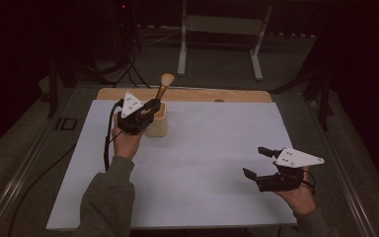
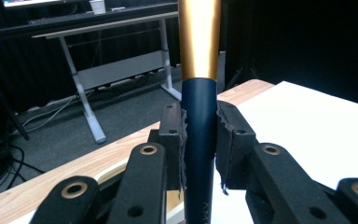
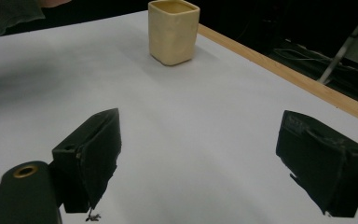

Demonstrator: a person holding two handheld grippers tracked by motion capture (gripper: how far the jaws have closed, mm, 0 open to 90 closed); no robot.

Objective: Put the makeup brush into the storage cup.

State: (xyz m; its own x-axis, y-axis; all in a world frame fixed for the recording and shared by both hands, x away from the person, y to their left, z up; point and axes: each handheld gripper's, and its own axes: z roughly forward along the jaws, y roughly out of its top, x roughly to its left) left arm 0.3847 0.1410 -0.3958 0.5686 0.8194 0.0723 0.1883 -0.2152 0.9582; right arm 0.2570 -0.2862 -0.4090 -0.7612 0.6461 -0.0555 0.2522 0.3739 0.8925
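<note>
Our left hand-held gripper (image 1: 153, 105) clamps the makeup brush (image 1: 164, 85) upright, long axis vertical, directly above the cream cup (image 1: 159, 122), while our right hand-held gripper (image 1: 258, 162) idles wide open near right.

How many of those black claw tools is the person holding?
2. The left gripper sits at the far left of the table by the cream cup, clamped on a makeup brush. The right gripper hovers open near the front right.

Gold-and-navy makeup brush (image 2: 199, 93) stands upright, bristles up, above the cream cup (image 1: 159, 123).
</note>
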